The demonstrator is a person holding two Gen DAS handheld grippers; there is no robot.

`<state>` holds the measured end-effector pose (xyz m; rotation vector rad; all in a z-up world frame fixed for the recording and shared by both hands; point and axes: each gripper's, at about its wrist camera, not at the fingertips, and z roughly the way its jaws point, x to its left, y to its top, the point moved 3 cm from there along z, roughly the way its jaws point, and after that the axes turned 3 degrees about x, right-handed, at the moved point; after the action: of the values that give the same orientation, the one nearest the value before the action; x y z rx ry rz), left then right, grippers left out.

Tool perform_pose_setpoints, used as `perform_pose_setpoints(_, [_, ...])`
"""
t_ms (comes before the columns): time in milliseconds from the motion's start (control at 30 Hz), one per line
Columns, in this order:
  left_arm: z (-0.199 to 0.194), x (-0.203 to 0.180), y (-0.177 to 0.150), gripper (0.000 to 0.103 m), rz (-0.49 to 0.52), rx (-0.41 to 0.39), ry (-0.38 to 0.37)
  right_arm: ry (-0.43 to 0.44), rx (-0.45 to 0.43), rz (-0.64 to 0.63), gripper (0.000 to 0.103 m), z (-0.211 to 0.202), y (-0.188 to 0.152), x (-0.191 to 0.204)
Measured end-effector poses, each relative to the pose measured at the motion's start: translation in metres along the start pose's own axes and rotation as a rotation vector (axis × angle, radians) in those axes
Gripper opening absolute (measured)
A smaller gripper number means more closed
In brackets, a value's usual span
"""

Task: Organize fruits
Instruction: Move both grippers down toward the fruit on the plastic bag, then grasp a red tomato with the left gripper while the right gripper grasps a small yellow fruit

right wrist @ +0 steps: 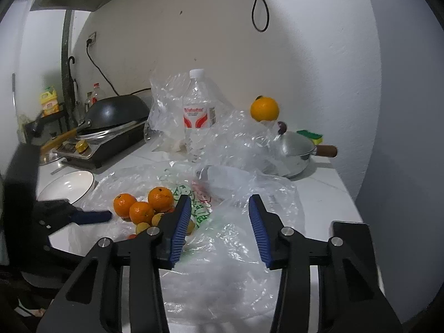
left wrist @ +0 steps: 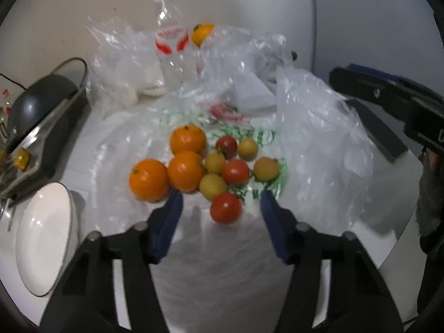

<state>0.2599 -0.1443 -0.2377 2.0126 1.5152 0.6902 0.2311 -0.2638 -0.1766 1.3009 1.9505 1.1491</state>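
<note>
Three oranges (left wrist: 185,170) lie in a cluster with several small yellow fruits (left wrist: 212,186) and red tomatoes (left wrist: 225,207) on a printed plastic bag (left wrist: 244,136) on the white counter. My left gripper (left wrist: 221,197) hovers low over the near side of the pile. It is open, and the nearest red tomato sits between its blue pads without touching either. My right gripper (right wrist: 219,199) stands open above a crumpled clear plastic bag (right wrist: 222,263), just right of the oranges (right wrist: 141,212). A fourth orange (right wrist: 264,109) rests on plastic at the back near the wall.
A white bowl (left wrist: 44,249) sits left of the pile, with a stove and a dark wok (right wrist: 116,111) behind it. A water bottle (right wrist: 198,111) stands among clear bags at the back. A metal pot (right wrist: 294,149) and a sponge (right wrist: 310,136) are at the back right, near the counter's right edge.
</note>
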Motion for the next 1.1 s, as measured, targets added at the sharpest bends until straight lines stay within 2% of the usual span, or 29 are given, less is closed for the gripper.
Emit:
perform_pose_setpoints(233, [0.014, 0.005, -0.003, 0.047, -0.023, 0.053, 0.005, 0.080, 0.066, -0.049, 0.040, 0.023, 0.000, 0.017])
perform_pose_setpoints(367, [0.020, 0.003, -0.007, 0.044, -0.011, 0.080, -0.010, 0.169, 0.151, -0.056, 0.037, 0.044, -0.007, 0.026])
perform_pose_setpoints(400, [0.020, 0.002, -0.007, 0.042, -0.010, 0.080, -0.015, 0.176, 0.171, -0.056, 0.032, 0.048, -0.009, 0.028])
perform_pose_setpoints(500, [0.023, 0.003, -0.007, 0.038, -0.013, 0.084, -0.027, 0.193, 0.227, -0.054, 0.030, 0.061, -0.015, 0.031])
perform_pose_setpoints(700, [0.027, 0.005, -0.005, 0.029, -0.027, 0.088, -0.063, 0.214, 0.291, -0.091, 0.030, 0.075, -0.022, 0.039])
perform_pose_setpoints(967, [0.020, 0.004, -0.006, 0.028, -0.033, 0.063, -0.098, 0.186, 0.355, -0.126, 0.030, 0.088, -0.030, 0.046])
perform_pose_setpoints(1100, [0.010, 0.007, -0.006, 0.028, -0.032, 0.040, -0.096, 0.175, 0.377, -0.140, 0.026, 0.092, -0.030, 0.048])
